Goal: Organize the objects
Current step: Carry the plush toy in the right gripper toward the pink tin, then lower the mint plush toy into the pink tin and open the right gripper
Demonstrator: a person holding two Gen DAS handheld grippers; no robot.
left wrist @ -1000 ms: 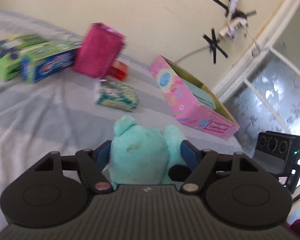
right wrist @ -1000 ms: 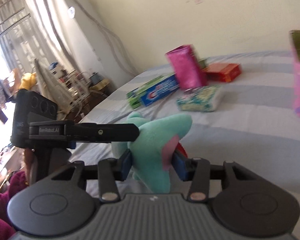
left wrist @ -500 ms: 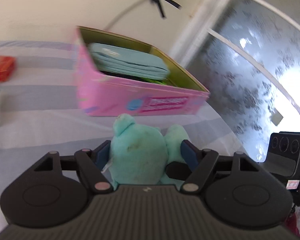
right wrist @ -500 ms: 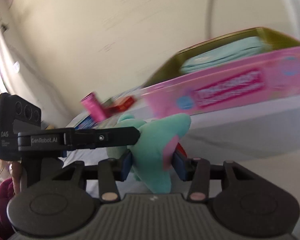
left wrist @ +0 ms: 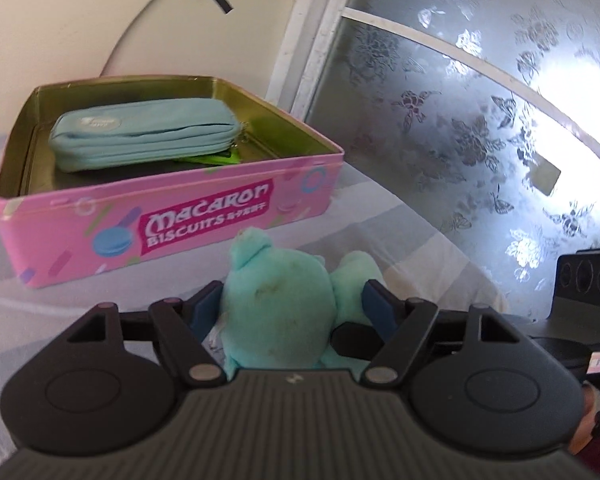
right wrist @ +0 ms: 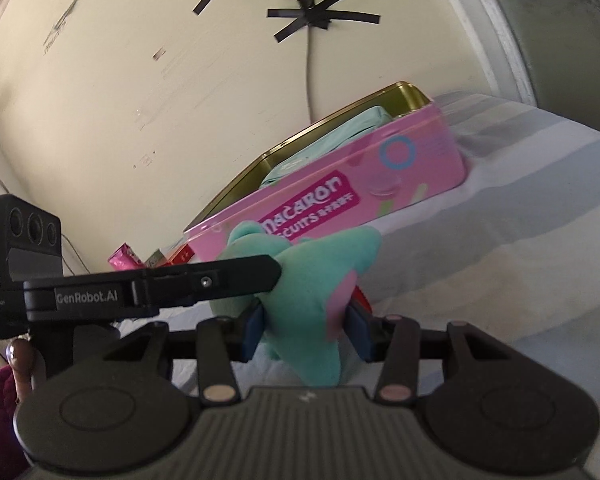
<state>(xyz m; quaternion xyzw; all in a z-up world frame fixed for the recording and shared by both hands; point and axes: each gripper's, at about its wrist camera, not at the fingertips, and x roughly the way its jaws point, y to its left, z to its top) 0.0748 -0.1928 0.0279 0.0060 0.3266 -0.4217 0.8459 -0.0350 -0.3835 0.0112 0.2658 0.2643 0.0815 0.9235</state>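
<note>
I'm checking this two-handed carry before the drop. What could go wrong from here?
1. Both the left gripper and the right gripper pinch the soft teal plush toy; uneven release could tug or drop it outside the pink biscuit tin.
2. The blue pouch already fills much of the tin, so the toy may sit high or roll out.

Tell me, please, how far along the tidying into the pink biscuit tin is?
Done: a light blue pouch already lies inside the pink tin.
In hand: the left gripper and right gripper both grip the teal plush toy, close to the tin but outside it.
Left: the toy needs placing; a magenta packet and red box wait beyond.
</note>
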